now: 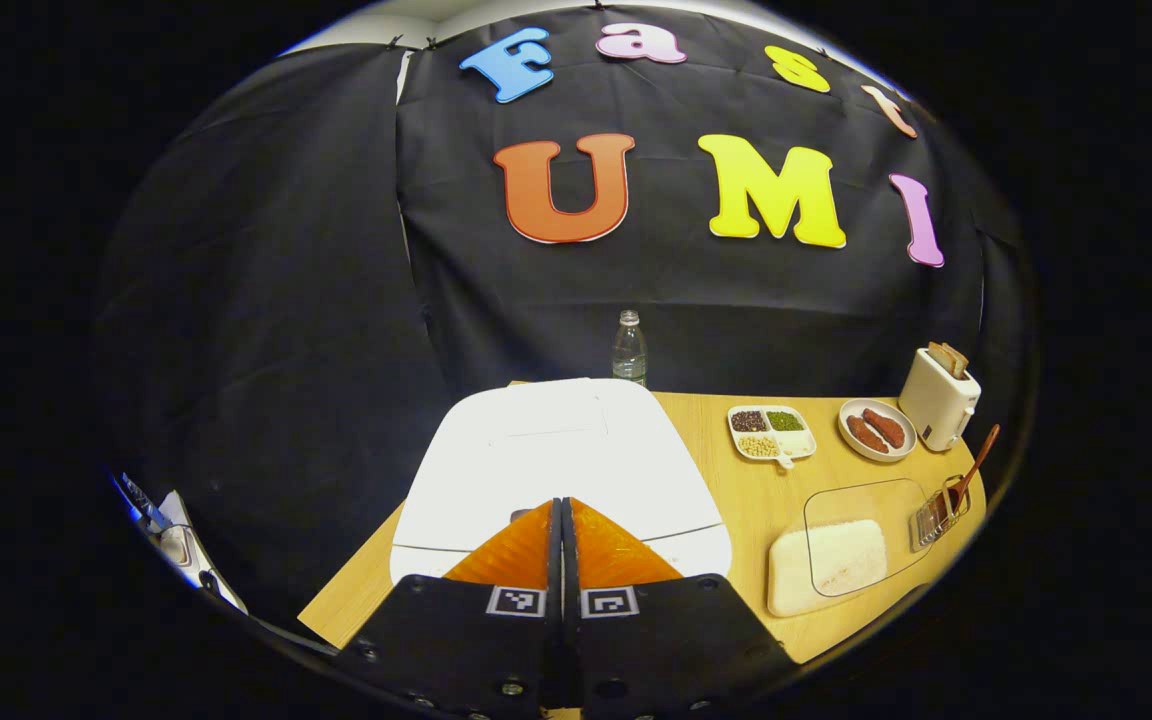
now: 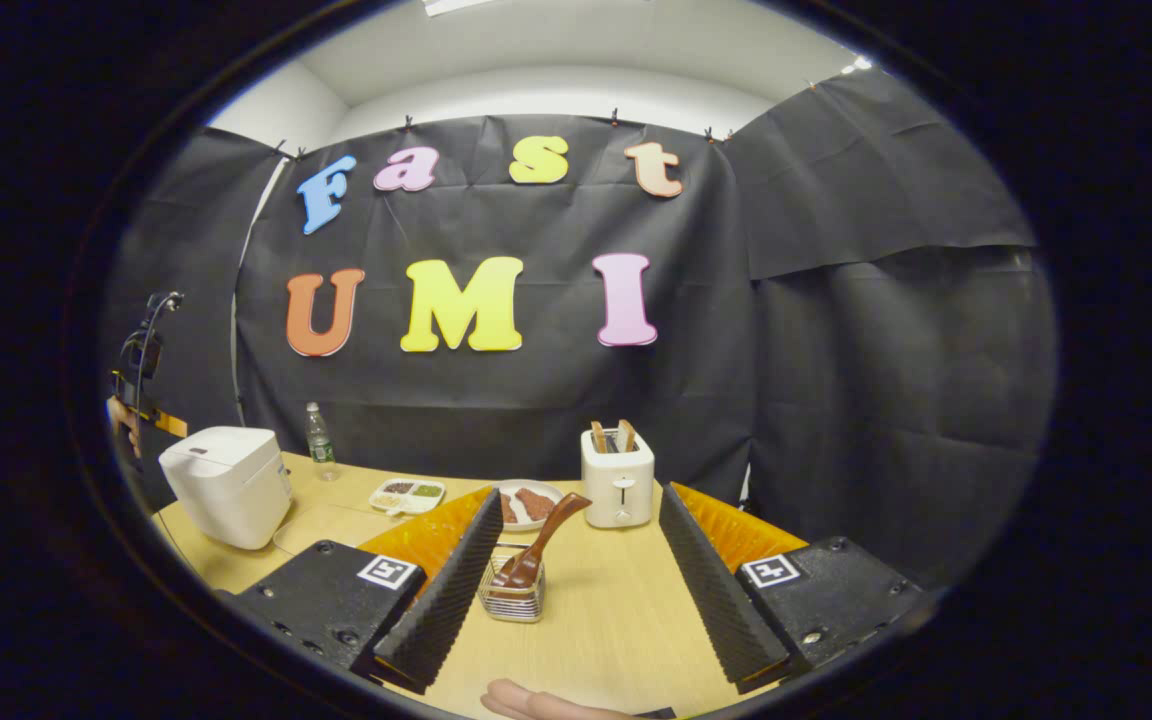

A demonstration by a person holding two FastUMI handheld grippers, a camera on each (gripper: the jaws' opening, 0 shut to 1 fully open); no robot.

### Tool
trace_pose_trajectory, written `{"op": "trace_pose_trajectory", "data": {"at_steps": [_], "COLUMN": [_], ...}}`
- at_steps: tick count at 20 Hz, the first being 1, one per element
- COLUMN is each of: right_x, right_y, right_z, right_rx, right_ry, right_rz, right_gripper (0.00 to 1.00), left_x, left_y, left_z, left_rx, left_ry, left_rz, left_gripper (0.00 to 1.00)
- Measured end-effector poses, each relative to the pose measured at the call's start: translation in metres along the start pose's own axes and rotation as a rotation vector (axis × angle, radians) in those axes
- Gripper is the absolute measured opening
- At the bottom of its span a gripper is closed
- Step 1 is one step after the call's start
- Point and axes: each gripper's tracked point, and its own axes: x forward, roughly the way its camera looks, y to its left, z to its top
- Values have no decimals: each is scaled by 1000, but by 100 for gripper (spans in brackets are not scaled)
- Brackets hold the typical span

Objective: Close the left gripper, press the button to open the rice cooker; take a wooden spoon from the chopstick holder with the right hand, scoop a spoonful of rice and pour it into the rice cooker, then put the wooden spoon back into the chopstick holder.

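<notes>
Left gripper view: left gripper (image 1: 563, 520) closed, fingers pressed together, empty; directly over the front edge of the white boxy rice cooker (image 1: 561, 460), lid down; button likely just beneath the tips, hidden.

Right gripper view: right gripper (image 2: 576, 560) spread wide, empty; brown wooden spoon (image 2: 544, 545) leaning right in the wire chopstick holder (image 2: 513, 592), just ahead, nearer its left finger.

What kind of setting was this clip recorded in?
Likely a staged kitchen mock-up in a recording booth, not a real kitchen: a wooden table carrying a rice cooker and a toaster, backed by black cloth hung as walls.
</notes>
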Motion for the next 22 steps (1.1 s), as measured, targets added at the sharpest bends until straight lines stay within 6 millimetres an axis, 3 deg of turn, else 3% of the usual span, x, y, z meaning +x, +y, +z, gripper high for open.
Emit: {"op": "trace_pose_trajectory", "data": {"at_steps": [3,9,16,19,22], "right_x": [4,6,9,8,2], "right_y": [4,28,22,19,19], "right_z": [-6,-21,-31,-33,-31], "right_rx": [-25,2,-7,-7,-18], "right_ry": [-1,59,71,83,77], "right_rz": [13,80,56,46,47], "right_gripper": [100,100,100,100,100], "left_x": [15,25,31,31,26], "left_y": [4,2,0,2,4], "left_z": [-3,-16,-29,-25,-3], "left_rx": [12,-6,-11,-21,-45], "left_ry": [19,78,107,96,29], "left_rz": [14,11,-15,-8,15], "left_gripper": [0,0,0,0,0]}}
